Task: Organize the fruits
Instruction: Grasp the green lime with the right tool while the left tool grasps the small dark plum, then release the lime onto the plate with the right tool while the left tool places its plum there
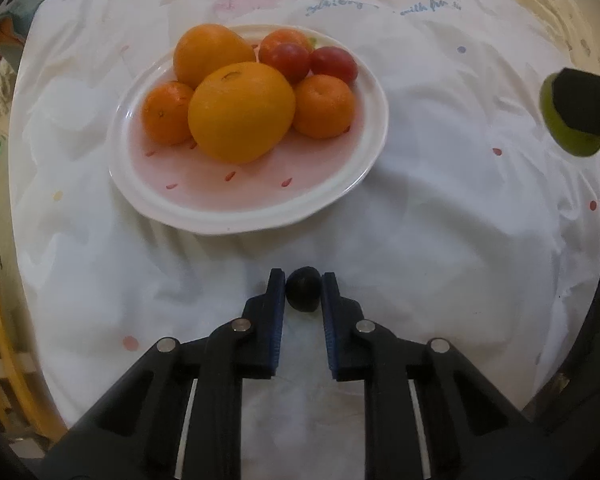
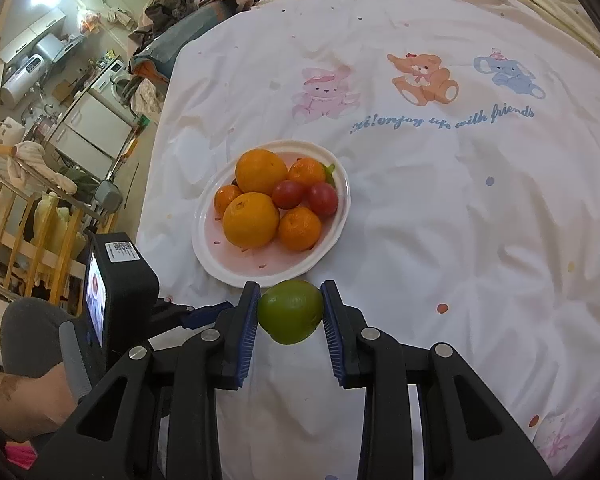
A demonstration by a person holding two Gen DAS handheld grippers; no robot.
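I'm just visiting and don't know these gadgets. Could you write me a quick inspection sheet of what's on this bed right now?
Surface: white sheet with cartoon animals and dots, wrinkled.
Job's things: white plate holding two big oranges, three mandarins and two small red fruits; a green fruit and a small dark fruit are off the plate, each gripped.
Clutter: nothing seen on the sheet.
Grippers: left hand-held gripper shut on the small dark fruit; right hand-held gripper shut on the green fruit, near the plate's front rim.
Cables: nothing seen.
Surroundings: piled clothes, a washing machine and wooden railing to the left.
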